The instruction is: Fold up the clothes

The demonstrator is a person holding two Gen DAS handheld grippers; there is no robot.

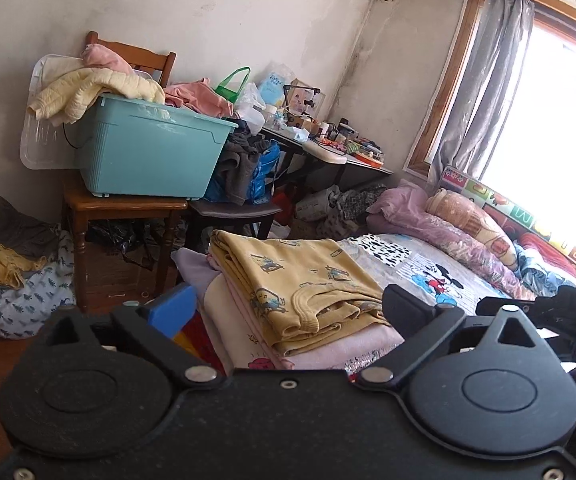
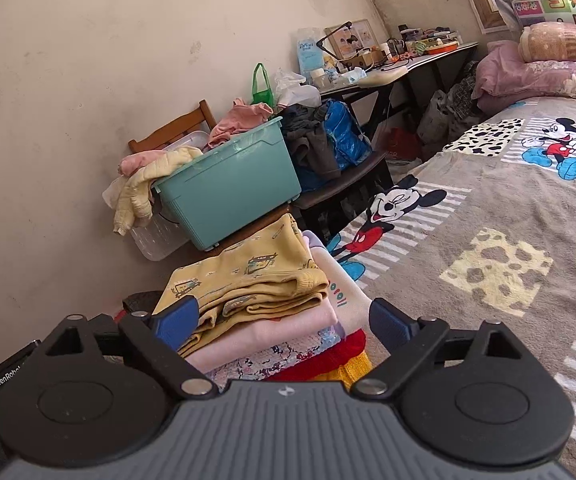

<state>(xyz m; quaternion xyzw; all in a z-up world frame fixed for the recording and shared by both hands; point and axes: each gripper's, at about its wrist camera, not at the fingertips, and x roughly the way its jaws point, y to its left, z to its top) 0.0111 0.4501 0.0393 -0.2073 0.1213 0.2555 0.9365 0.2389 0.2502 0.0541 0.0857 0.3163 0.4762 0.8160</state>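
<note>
Standing wide apart, the jaws of the left hand-held gripper [image 1: 288, 308] hold nothing; they frame the folded yellow garment [image 1: 295, 284] without pressing it. The right hand-held gripper [image 2: 284, 320] is likewise released, its blue pads on either side of the same stack, gripping nothing. The yellow garment tops a pile of folded clothes [image 2: 288, 344] at the bed's [image 2: 507, 216] near corner. Beyond the bed's edge, a teal bin [image 2: 232, 192] heaped with unfolded clothes sits on a wooden chair [image 1: 124, 204].
</note>
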